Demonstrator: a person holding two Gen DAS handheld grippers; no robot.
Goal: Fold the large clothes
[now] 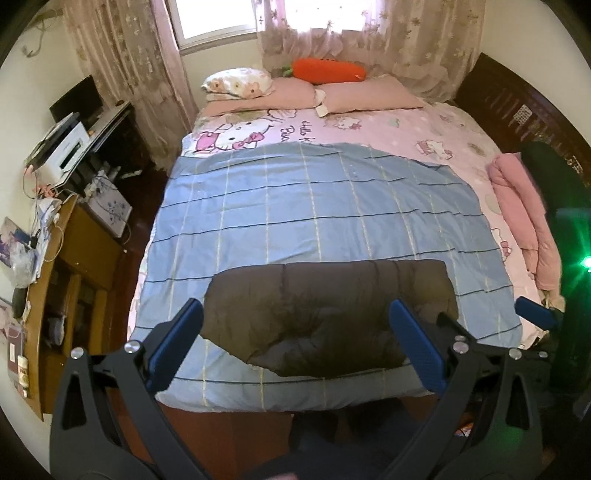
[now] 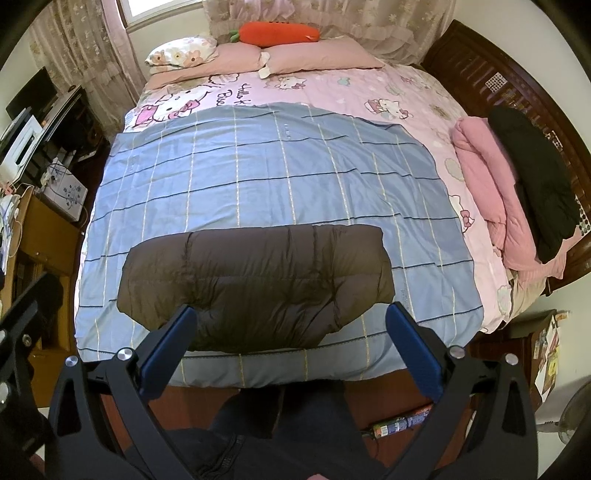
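- Your left gripper [image 1: 295, 343] hangs above the foot of the bed with its two blue fingers [image 1: 177, 343] spread wide and nothing between them
- Your right gripper [image 2: 291, 350] is in the same state: fingers [image 2: 415, 350] far apart, gripping nothing, held over the bed's near edge
- The brown padded jacket [image 1: 328, 317] lies folded into a compact rectangle on the blue checked sheet [image 1: 295, 206], close to the foot edge and roughly centred across the sheet's width; neither tool touches it
- In the right wrist view the same jacket [image 2: 255, 284] shows a straight far edge and rounded, puffy near corners
- The blue checked sheet [image 2: 266, 177] is spread flat over a pink cartoon-cat bedcover [image 2: 369, 92], which shows bare toward the head of the bed and along the right side
- On that right side lies a rolled pink blanket [image 2: 491, 192], with a black garment [image 2: 532, 173] resting on top of it (apart from the brown jacket)
- At the head are pink pillows [image 2: 317, 55], a flowered pillow [image 2: 181, 53] and an orange carrot cushion [image 2: 277, 33]
- A wooden desk [image 1: 74, 266] with clutter stands to the left of the bed
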